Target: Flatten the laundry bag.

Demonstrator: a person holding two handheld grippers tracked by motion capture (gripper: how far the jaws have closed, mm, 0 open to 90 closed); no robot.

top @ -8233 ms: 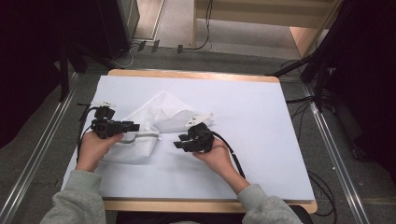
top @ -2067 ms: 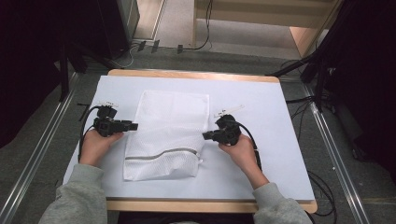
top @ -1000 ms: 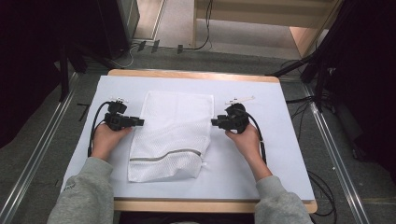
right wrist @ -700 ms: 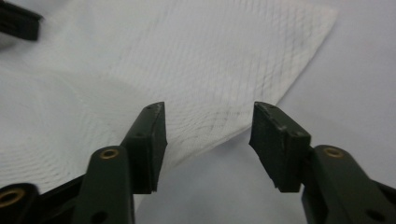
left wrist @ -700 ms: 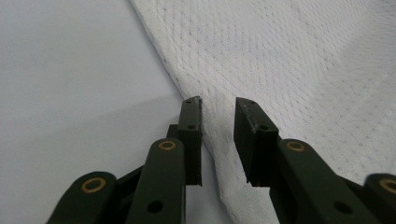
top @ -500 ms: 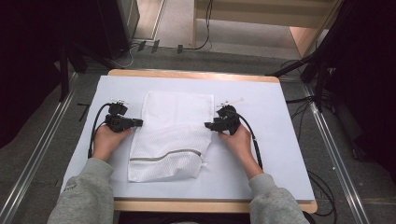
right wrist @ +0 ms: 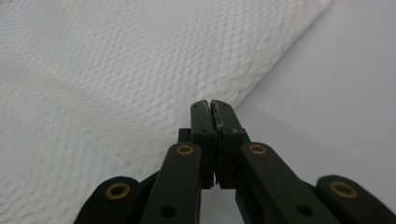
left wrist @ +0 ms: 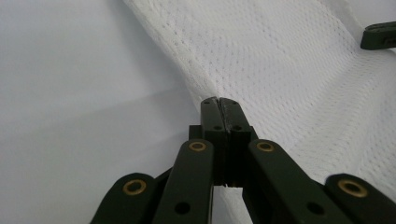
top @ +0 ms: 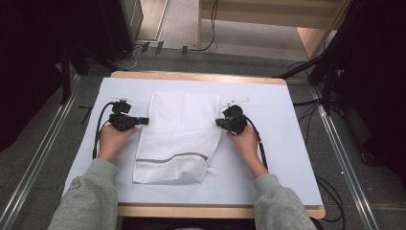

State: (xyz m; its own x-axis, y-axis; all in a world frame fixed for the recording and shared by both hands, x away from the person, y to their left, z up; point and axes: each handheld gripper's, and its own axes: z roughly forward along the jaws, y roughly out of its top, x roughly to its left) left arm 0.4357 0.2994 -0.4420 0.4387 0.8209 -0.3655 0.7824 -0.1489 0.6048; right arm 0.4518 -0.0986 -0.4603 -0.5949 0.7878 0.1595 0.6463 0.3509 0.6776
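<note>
White table (top: 287, 143), both hands level, flanking mesh bag (top: 179, 139)

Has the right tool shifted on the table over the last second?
Yes. In the high view the right tool has moved inward toward the left tool, farther from the table's right edge, and now sits at the mesh bag's right edge.

A wood-edged worktop (top: 201, 76) covered by a white sheet (top: 282, 143) carries a white mesh laundry bag (top: 179, 136), lying flat at the centre with its grey zipper band (top: 171, 157) near the person's edge.
</note>
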